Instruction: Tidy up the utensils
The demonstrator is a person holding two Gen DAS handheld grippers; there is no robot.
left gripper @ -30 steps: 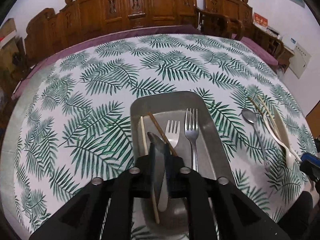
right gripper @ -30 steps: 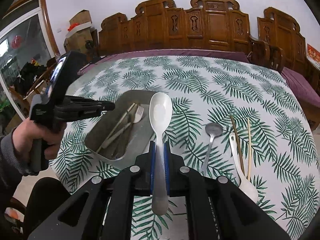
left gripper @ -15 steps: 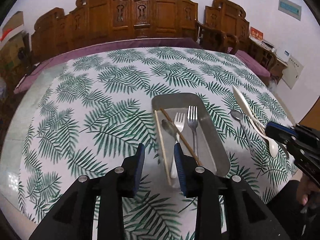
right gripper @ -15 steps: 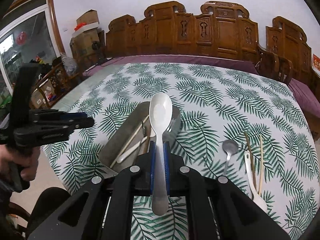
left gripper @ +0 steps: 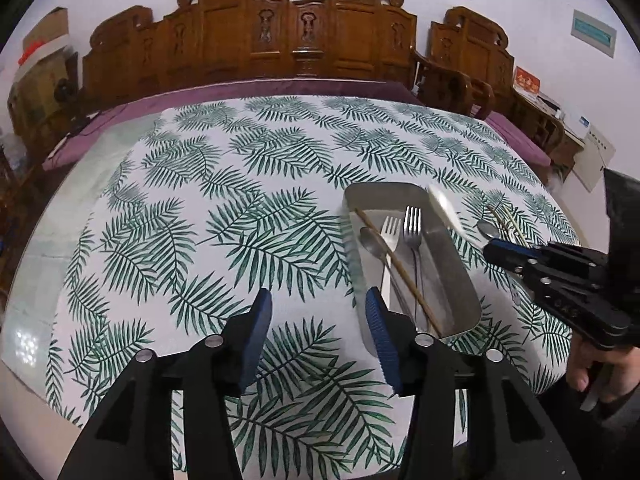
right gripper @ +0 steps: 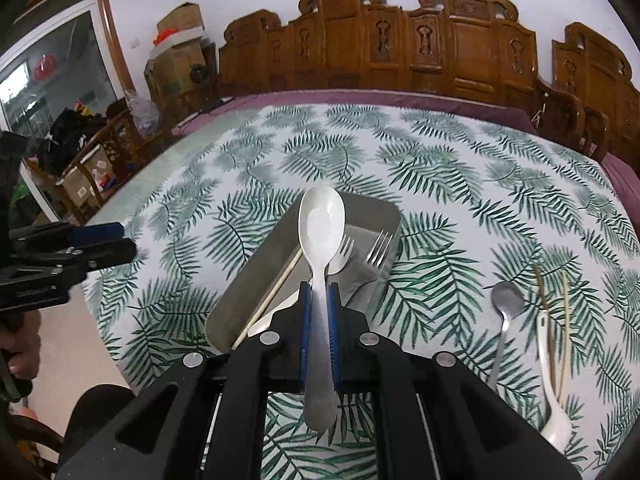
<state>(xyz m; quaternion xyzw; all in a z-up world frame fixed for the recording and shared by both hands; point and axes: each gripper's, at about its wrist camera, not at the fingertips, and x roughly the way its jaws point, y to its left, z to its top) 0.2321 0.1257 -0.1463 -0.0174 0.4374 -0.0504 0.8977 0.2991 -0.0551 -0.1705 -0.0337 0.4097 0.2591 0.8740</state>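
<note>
A metal tray (left gripper: 464,304) holds two forks (left gripper: 412,220), a metal spoon (left gripper: 370,240) and chopsticks (left gripper: 400,272). My left gripper (left gripper: 318,300) hovers over the tablecloth just left of the tray, its jaws opening with nothing between them. My right gripper (right gripper: 319,292) is shut on the handle of a white spoon (right gripper: 320,224), whose bowl hangs above the tray (right gripper: 248,280). To the right on the cloth lie a metal spoon (right gripper: 506,300), another white spoon (right gripper: 548,360) and two chopsticks (right gripper: 564,320).
The round table wears a palm-leaf cloth (left gripper: 240,200). Carved wooden chairs (left gripper: 304,40) line its far side. A person's hand (left gripper: 588,372) grips the right tool near the table's front edge. Boxes and clutter (right gripper: 176,52) stand at the left.
My left gripper let go of the metal spoon in the tray, drew back to the left and widened its jaws. The right gripper carried the white spoon leftward over the tray.
</note>
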